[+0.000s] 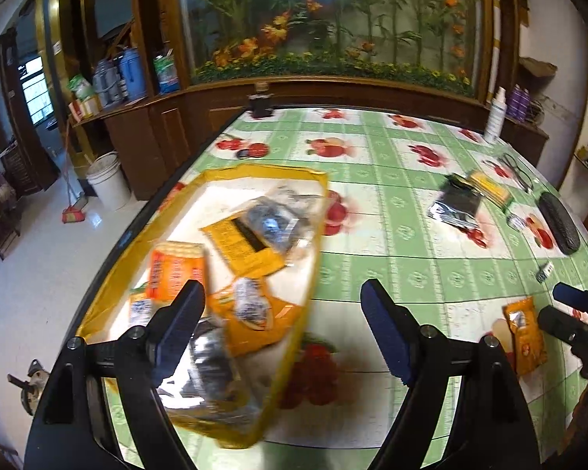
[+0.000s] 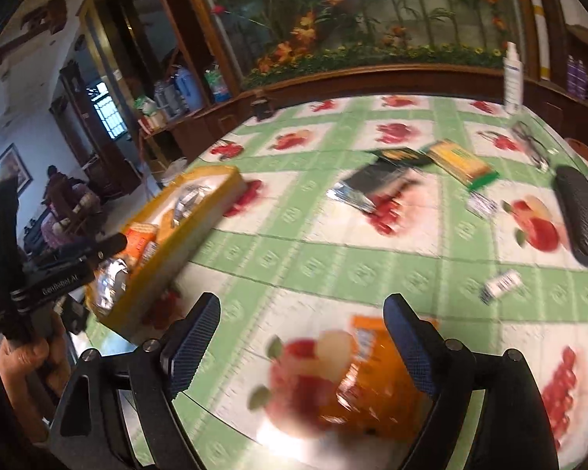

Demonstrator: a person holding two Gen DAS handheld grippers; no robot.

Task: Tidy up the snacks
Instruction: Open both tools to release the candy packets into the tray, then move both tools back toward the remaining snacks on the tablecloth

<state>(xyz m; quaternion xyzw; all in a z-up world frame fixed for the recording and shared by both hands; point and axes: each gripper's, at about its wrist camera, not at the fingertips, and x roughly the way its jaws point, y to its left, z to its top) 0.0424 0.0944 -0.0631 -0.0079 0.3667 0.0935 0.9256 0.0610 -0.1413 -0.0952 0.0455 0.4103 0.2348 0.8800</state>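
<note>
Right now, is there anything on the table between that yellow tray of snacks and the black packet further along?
No, only bare tablecloth. The right wrist view shows the stretch from the yellow tray to the black packet holding nothing but the fruit print.

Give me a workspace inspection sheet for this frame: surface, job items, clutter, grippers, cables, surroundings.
Surface: green-and-white checked tablecloth with fruit prints, flat.
Job's things: yellow-rimmed shallow tray at the table's left edge, holding orange, yellow and silver snack packets; orange snack packet loose on the cloth; black-and-silver foil packet and yellow-green flat box farther back.
Clutter: black oval case, white spray bottle, eyeglasses, small white label pieces.
Grippers: left gripper open over the tray's near end; right gripper open, orange packet between its fingers, untouched.
Cables: nothing seen.
Surroundings: wooden cabinet with flower display, white bucket.
</note>
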